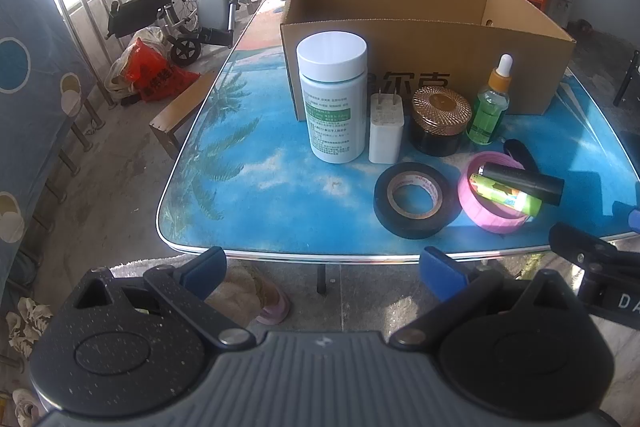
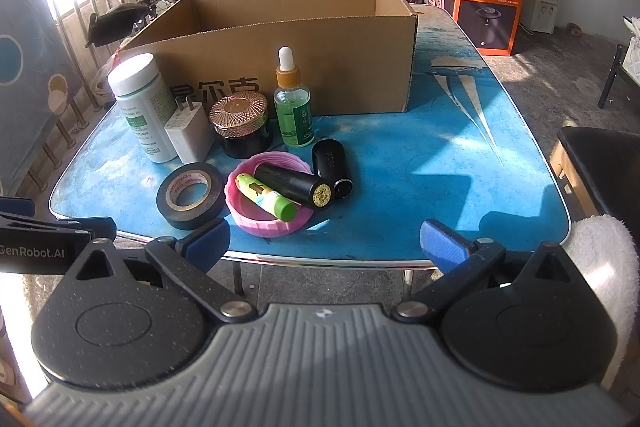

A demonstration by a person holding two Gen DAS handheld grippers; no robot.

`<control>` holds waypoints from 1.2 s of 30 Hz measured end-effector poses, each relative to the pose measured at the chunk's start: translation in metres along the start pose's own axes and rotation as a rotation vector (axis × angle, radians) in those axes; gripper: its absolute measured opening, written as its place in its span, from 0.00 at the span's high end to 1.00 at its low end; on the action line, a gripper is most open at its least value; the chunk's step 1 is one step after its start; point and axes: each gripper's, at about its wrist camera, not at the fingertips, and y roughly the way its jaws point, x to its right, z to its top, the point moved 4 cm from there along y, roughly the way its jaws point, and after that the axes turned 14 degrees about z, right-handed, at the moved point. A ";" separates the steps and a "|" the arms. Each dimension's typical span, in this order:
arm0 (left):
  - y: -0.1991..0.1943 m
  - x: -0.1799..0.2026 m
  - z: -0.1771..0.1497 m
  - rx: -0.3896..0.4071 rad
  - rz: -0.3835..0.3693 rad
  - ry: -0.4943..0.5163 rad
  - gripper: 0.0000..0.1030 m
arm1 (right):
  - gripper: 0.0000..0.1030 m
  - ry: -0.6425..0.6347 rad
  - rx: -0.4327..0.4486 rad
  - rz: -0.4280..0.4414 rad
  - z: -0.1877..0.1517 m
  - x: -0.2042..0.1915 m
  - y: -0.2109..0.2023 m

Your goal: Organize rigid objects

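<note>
Two hand-held grippers hover at the near edge of a blue, sky-printed counter (image 2: 400,163), each with its blue-padded fingers spread wide and nothing between them: the left gripper (image 1: 323,269) faces the cluster of items from the left, the right gripper (image 2: 325,241) from the right. Nearest the fingers lies a roll of black electrical tape (image 1: 414,199) flat on the counter, just beside a shallow pink round plastic lid (image 2: 269,195) turned open side up. The lid carries a green-and-yellow tube (image 2: 266,196) lying inside it and a black cylindrical tube with a gold-patterned end (image 2: 294,185) resting across its rim. A second short black cylinder (image 2: 332,167) lies on the counter against the lid's far right side. Behind these stands a row of upright items: a tall pale-green plastic bottle with a white screw cap (image 1: 334,97), a white wall charger with its two prongs up (image 1: 386,127), a squat black jar with a copper-coloured patterned lid (image 1: 440,121) and a clear dropper bottle of green liquid with an orange collar and white bulb (image 1: 490,107). Directly behind the row sits a large open brown cardboard box (image 2: 340,67); the part of its interior in view shows only bare walls, and its floor is hidden by the front wall.
</note>
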 end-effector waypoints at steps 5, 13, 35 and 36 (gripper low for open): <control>0.000 0.000 0.000 -0.001 0.001 0.001 0.00 | 0.01 0.000 -0.001 -0.001 0.000 0.000 0.000; 0.002 0.000 0.000 -0.003 0.002 0.003 0.00 | 0.01 0.000 0.000 -0.001 0.000 0.000 0.000; 0.006 0.003 0.000 -0.007 0.006 0.012 0.00 | 0.01 0.009 0.009 -0.001 0.004 0.006 0.003; 0.007 0.004 0.000 -0.006 0.007 0.015 0.00 | 0.01 0.009 0.012 0.000 0.005 0.007 0.003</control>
